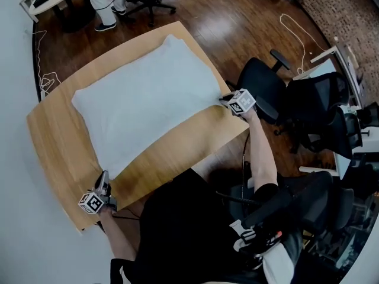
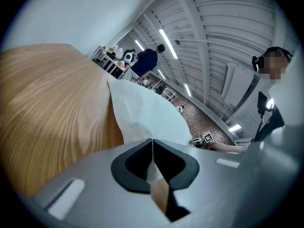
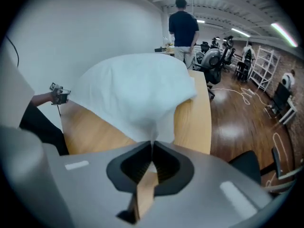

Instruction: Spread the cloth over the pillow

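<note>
On the table point(image 1: 56, 141), cloth point(image 1: 148, 93) near corners pinched tight in left hand-held gripper point(image 1: 105, 181), right hand-held gripper point(image 1: 227, 98)

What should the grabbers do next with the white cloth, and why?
Probably lower both corners onto the table and let go: the cloth already lies spread across it, and the left gripper and right gripper each pinch a near corner.

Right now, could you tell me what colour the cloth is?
The cloth is plain white, clearest in the head view.
</note>
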Tool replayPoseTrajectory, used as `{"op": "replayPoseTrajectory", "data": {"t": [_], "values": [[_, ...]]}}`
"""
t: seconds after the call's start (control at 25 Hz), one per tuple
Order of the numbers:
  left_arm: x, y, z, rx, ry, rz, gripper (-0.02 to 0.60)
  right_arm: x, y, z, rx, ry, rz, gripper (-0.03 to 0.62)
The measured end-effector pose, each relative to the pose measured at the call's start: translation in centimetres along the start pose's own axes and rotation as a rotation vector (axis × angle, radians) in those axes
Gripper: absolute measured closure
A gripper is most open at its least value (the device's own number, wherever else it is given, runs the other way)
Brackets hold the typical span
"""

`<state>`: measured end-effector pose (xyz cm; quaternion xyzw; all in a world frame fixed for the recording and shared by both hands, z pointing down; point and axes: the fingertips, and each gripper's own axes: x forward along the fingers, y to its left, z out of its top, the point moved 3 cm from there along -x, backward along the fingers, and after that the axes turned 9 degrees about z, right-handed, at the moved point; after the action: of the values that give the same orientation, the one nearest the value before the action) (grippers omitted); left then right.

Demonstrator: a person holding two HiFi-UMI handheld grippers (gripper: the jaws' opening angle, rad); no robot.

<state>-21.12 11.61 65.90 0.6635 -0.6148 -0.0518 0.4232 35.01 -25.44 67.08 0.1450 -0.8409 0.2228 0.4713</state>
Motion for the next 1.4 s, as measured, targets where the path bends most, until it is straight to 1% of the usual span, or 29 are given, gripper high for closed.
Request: {"op": "replayPoseTrajectory", "data": {"t": [0.08,0.16,0.24,0.28,0.32,0.4,0.44,0.48,0.56,0.6,0.64,0.68,0.72,0.76,0.84,0.88,0.92,0.96,1.0,1.08,1.12,1.16,1.2,1.32,1.4], "values": [[-0.8,-1.3,1.6,0.033,-0.029,-0.023,0.569,-3.7,0.8,1.5,-0.022,0.003,-0.009,0.588],[-1.7,-3.1,3.3,0.08,-0.066,-0.044,0.569,-8.2,1.5,3.5,-0.042,-0.035,-0.066,0.588],[-1.9,-4.0,3.7,0.105,-0.072,-0.044,0.569,-11.0,2.1,3.7,-0.022,-0.07,-0.13,0.588],[-1.5,-3.7,3.0,0.098,-0.049,-0.033,0.569,-10.8,2.1,2.6,0.003,-0.059,-0.146,0.588],[-0.8,-2.8,1.7,0.076,-0.014,-0.019,0.569,-9.4,1.9,0.8,0.035,-0.027,-0.145,0.588],[0.9,-0.1,-1.6,-0.007,0.052,-0.003,0.569,-4.0,0.6,-3.5,0.105,0.055,-0.1,0.588],[1.6,1.1,-3.0,-0.055,0.074,-0.003,0.569,-1.4,0.0,-5.4,0.135,0.079,-0.081,0.588],[2.1,2.1,-3.9,-0.092,0.092,-0.003,0.569,0.4,-0.4,-6.5,0.153,0.086,-0.084,0.588],[2.0,3.5,-4.6,-0.125,0.126,0.012,0.566,1.9,-0.1,-6.7,0.158,0.073,-0.131,0.585],[1.3,3.9,-4.7,-0.127,0.14,0.029,0.563,2.1,0.2,-6.3,0.162,0.065,-0.147,0.547],[0.3,4.2,-4.7,-0.122,0.149,0.052,0.537,1.9,0.4,-6.0,0.173,0.061,-0.15,0.432],[-0.8,4.5,-4.6,-0.114,0.149,0.08,0.528,1.5,0.4,-6.1,0.189,0.066,-0.146,0.333],[-1.9,5.0,-4.2,-0.107,0.141,0.115,0.528,0.7,0.0,-6.5,0.206,0.077,-0.146,0.301],[-3.2,5.6,-3.6,-0.109,0.119,0.153,0.528,-0.4,-0.5,-7.2,0.225,0.09,-0.155,0.288],[-5.6,6.9,-1.3,-0.137,0.035,0.216,0.528,-3.8,-2.0,-8.1,0.263,0.093,-0.21,0.287],[-6.3,7.4,0.5,-0.151,-0.018,0.231,0.528,-5.6,-2.8,-7.8,0.274,0.072,-0.245,0.287],[-6.5,7.7,2.6,-0.152,-0.069,0.232,0.528,-7.3,-3.7,-6.6,0.281,0.029,-0.273,0.287],[-6.1,7.8,5.0,-0.141,-0.111,0.221,0.528,-8.7,-4.6,-4.8,0.287,-0.036,-0.285,0.289],[-5.1,7.7,7.6,-0.12,-0.144,0.206,0.528,-9.6,-5.6,-2.5,0.291,-0.122,-0.279,0.294],[-1.4,7.2,12.7,-0.074,-0.177,0.167,0.522,-9.7,-8.3,2.8,0.296,-0.319,-0.214,0.304],[1.2,6.6,15.1,-0.053,-0.175,0.13,0.515,-9.1,-9.7,5.4,0.296,-0.4,-0.171,0.313],[4.2,6.2,17.5,-0.029,-0.162,0.101,0.504,-8.3,-10.8,8.1,0.294,-0.456,-0.126,0.319],[7.0,6.0,19.7,-0.003,-0.143,0.092,0.485,-7.2,-11.3,11.0,0.291,-0.493,-0.08,0.322],[14.6,5.7,25.2,0.056,-0.067,0.109,0.435,-3.1,-13.4,19.0,0.29,-0.547,0.038,0.324],[19.5,5.4,27.7,0.083,-0.01,0.117,0.396,-0.1,-15.4,23.1,0.299,-0.542,0.096,0.327]]}}
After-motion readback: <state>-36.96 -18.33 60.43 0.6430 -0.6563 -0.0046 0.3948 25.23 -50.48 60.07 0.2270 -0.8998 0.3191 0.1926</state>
